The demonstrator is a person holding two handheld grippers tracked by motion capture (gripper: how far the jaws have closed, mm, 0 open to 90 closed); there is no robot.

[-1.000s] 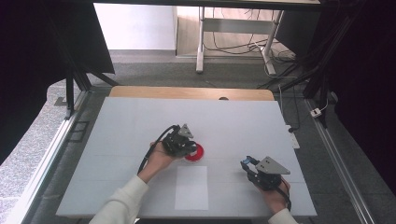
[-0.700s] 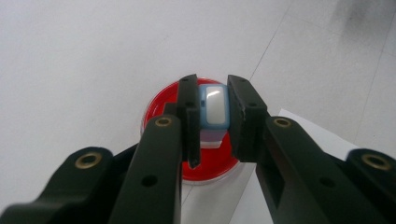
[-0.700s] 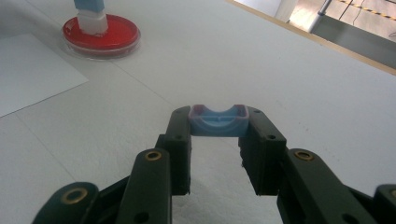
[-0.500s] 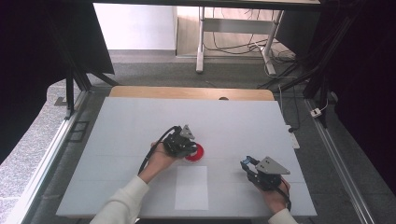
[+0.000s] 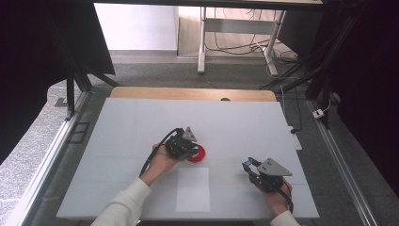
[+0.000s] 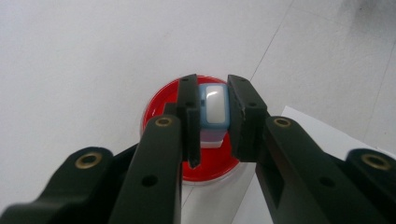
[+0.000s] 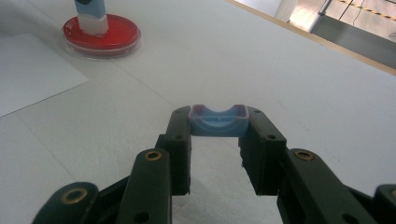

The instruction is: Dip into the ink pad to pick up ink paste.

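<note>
The left claw (image 6: 210, 116) pinches a small blue-and-white stamp-like block (image 6: 213, 105), its base standing in the red round dish (image 6: 159, 105) on the white table (image 5: 131, 127). Well apart, the right claw (image 7: 218, 128) pinches a blue cap (image 7: 218, 122) just above the table.

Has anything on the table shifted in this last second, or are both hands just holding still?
Nothing visibly changed. The left gripper stays shut on the small white-and-blue stamp-like block standing on the round red dish, and the right gripper stays shut on the small blue cap above the white table. The white paper sheet lies where it was.
</note>
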